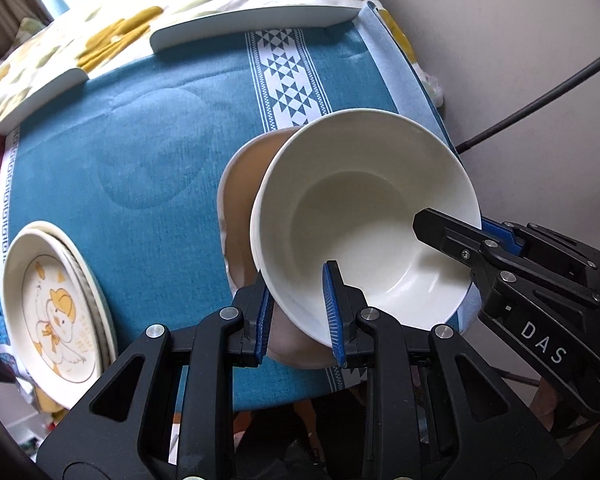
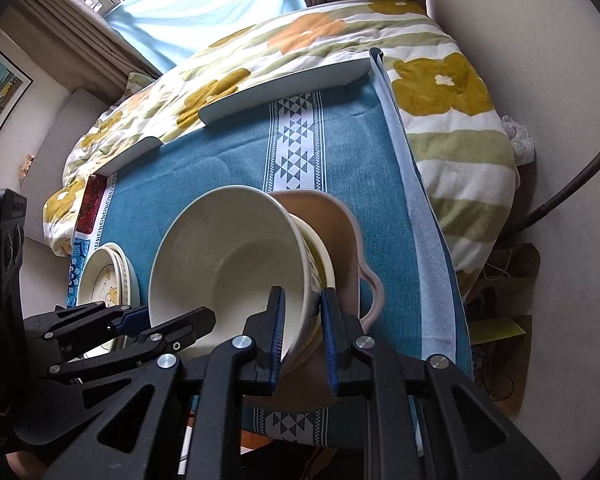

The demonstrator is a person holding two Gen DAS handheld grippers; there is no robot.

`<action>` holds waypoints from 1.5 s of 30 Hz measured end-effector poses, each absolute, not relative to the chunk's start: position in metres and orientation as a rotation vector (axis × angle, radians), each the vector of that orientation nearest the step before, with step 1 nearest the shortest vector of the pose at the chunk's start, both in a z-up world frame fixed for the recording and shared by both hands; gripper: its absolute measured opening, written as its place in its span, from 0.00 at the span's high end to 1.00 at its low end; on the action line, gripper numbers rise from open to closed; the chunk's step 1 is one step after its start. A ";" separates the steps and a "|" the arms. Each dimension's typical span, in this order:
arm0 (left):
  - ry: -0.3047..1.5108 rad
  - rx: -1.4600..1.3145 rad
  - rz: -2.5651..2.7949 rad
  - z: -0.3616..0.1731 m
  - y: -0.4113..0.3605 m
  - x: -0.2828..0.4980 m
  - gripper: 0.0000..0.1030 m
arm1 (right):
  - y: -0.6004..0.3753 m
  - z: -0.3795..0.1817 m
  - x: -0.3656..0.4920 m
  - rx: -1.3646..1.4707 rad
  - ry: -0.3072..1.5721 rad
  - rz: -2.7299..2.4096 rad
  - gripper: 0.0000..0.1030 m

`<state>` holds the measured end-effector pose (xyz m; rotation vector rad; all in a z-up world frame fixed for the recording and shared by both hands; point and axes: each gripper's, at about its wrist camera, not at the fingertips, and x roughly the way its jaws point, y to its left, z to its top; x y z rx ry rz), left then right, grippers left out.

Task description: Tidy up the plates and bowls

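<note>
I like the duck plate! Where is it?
The duck plate sits at the left edge of the blue tablecloth, left of the white bowl, on other plates.

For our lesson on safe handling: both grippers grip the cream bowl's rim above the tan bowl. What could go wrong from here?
1. The cream bowl is tilted and pinched only at its rim, so it may slip.
2. It could knock the tan bowl beneath.
3. Both bowls sit near the table edge and might fall off.

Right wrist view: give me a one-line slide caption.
Both tools, right and left, clamp the white bowl's rim, tilting it over the tan bowl on the blue tablecloth.
</note>
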<state>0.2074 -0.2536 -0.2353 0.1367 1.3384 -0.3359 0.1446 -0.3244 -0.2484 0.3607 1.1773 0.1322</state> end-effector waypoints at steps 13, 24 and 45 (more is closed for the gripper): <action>1.299 0.300 -0.271 -0.239 -0.267 0.208 0.79 | -0.320 -0.252 0.145 0.329 1.190 0.133 0.84; 1.298 0.338 -0.246 -0.240 -0.272 0.208 0.79 | -0.321 -0.252 0.144 0.336 1.203 0.133 0.84; 1.264 0.278 -0.246 -0.214 -0.259 0.210 0.79 | -0.334 -0.233 0.141 0.373 1.163 0.158 0.84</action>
